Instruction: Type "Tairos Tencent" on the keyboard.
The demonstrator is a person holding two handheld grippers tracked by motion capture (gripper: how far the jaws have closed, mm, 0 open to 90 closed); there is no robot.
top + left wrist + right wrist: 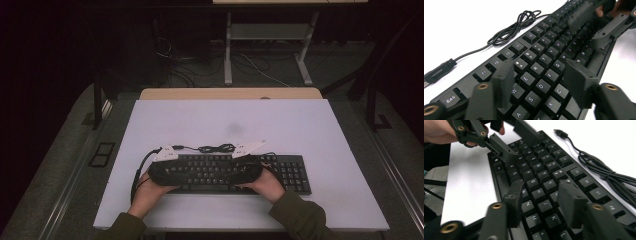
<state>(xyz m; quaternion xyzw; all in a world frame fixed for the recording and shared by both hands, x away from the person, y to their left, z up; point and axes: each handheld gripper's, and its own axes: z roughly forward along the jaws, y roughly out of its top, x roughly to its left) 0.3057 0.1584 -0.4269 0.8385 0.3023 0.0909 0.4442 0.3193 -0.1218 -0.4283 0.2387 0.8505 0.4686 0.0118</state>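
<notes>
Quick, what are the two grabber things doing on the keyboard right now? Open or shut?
Left gripper: open, jaws apart over the keyboard, holding nothing.
Right gripper: open too, jaws apart above the keys, nothing held.

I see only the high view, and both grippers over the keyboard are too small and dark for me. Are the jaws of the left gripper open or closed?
Observer: The left gripper is open. Its jaws stand apart above the W-to-G letter keys of the keyboard, with nothing gripped.
Operator: And the right one?
Observer: The right gripper is open too, above the H, J and K keys.
Operator: Is the cable connected to anything?
Observer: No, its USB plug lies free on the white table.
</notes>
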